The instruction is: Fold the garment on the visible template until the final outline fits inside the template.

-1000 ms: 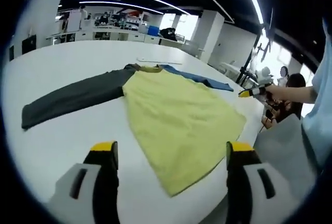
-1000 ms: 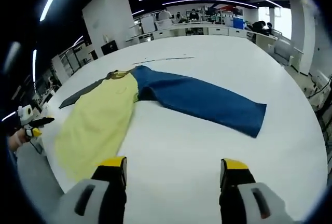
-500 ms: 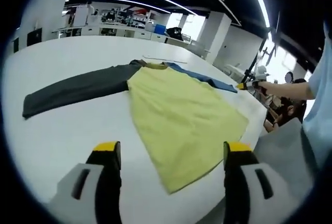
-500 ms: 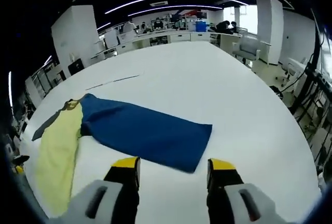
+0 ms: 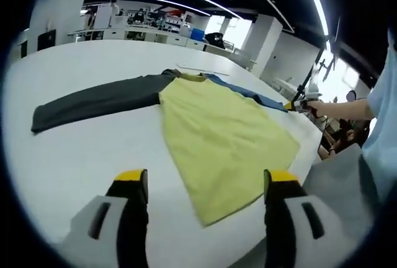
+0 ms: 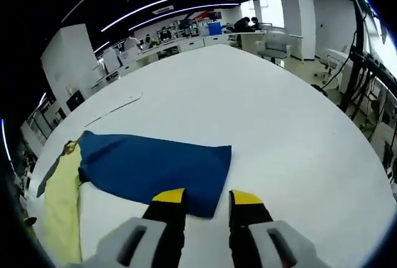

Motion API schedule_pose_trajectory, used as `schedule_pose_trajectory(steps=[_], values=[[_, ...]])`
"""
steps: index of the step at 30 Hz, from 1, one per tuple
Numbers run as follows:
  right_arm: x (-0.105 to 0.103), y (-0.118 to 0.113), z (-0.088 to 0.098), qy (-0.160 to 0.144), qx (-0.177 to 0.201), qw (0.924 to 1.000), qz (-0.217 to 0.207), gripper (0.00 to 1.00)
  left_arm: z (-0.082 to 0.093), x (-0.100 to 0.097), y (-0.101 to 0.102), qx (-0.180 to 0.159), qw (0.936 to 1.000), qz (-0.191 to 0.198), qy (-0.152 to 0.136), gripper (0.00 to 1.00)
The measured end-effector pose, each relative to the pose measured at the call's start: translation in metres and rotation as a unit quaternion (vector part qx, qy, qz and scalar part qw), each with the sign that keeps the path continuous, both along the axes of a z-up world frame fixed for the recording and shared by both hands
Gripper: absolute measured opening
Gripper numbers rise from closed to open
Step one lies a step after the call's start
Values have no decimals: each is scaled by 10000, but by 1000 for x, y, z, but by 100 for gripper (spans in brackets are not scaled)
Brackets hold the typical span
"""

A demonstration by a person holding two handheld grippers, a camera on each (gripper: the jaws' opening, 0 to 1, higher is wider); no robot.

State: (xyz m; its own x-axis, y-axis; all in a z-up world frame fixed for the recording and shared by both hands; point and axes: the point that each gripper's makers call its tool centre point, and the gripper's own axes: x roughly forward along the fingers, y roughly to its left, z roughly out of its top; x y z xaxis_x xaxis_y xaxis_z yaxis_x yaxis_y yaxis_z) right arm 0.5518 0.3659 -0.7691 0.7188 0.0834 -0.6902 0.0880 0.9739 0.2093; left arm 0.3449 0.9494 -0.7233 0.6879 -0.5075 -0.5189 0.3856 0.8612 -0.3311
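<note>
Garment (image 5: 223, 131): one long-sleeved top, spread flat on the white table (image 5: 74, 156), my landmark for every entry below.

Grey sleeve (image 5: 99, 99): stretched out flat to the left of the yellow body (image 5: 229, 138), touching nothing else.

My left gripper (image 5: 201, 184): jaws spread wide, empty, hanging just short of the yellow hem, near the table's front edge.

Blue sleeve (image 6: 155, 167): stretched out to the right of the yellow body, flat, cuff end nearest me in the right gripper view.

My right gripper (image 6: 208, 196): jaws only narrowly apart, nothing between them, tips right at the cuff edge of the blue sleeve; I cannot tell whether they touch the cloth.

Thin dark line (image 6: 115, 108): on the table beyond the collar, possibly a template mark; too faint to say.

Step in hand, as I judge it: no fold made, first grasp pending at the blue cuff. Next move calls for pinching that cuff and carrying it across onto the yellow body.
</note>
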Motion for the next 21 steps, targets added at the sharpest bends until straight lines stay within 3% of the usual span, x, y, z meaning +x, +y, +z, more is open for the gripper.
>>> schedule_pose_trajectory(steps=[9, 13, 21], values=[[9, -13, -8, -40, -16, 9999, -104, 0, -2, 1, 1, 9, 10000, 26, 32, 71], [13, -17, -5, -149, 71, 9997, -195, 0, -3, 2, 0, 20, 10000, 17, 56, 70], [25, -30, 5, -338, -102, 9989, -312, 0, -5, 5, -3, 17, 10000, 2, 82, 69]])
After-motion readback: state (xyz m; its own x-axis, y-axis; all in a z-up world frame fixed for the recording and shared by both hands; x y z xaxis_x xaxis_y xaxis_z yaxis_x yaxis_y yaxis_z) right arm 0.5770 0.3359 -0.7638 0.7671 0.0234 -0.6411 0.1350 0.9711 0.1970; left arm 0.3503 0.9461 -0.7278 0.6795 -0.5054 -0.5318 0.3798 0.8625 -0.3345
